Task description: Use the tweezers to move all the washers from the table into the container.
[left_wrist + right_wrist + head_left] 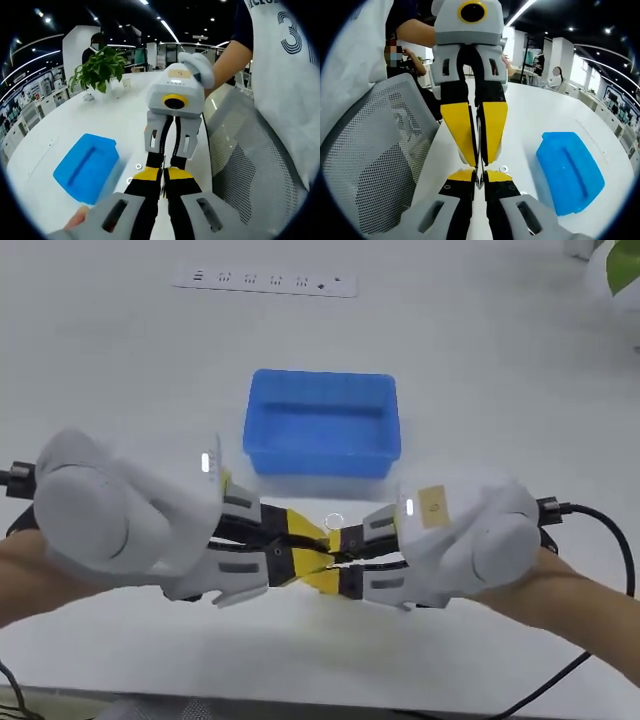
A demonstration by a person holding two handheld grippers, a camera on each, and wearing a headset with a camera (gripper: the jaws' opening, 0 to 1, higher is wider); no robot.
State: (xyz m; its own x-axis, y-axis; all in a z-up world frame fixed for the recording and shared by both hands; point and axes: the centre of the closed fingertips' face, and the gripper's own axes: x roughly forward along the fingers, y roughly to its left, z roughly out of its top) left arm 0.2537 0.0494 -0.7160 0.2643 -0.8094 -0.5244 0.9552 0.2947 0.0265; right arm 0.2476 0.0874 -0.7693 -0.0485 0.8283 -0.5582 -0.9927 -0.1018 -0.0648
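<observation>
The white tabletop [480, 360] stands in a large bright office, and a grey mesh chair [380, 150] is close to its edge. In the head view the blue container [320, 425] stands open at 12 o'clock from the two grippers, near them but apart. A white power strip [265, 282] lies far behind it at 11 o'clock, and the leaves of a green plant [620, 265] show at 2 o'clock.

The left gripper [318, 552] and the right gripper [345, 558] meet tip against tip low over the tabletop, in front of the container. A thin metal piece, the tweezers [479, 145], runs along the line where they meet. The jaws of the right gripper are pressed together on one end of it. The yellow jaws of the left gripper are also pressed together with the tweezers between them, as far as the narrow gap lets me see.

One washer [333, 522] lies flat on the tabletop at 12 o'clock from the tips, just beside them, between the grippers and the container. In the left gripper view a second washer [130, 180] lies near it.
</observation>
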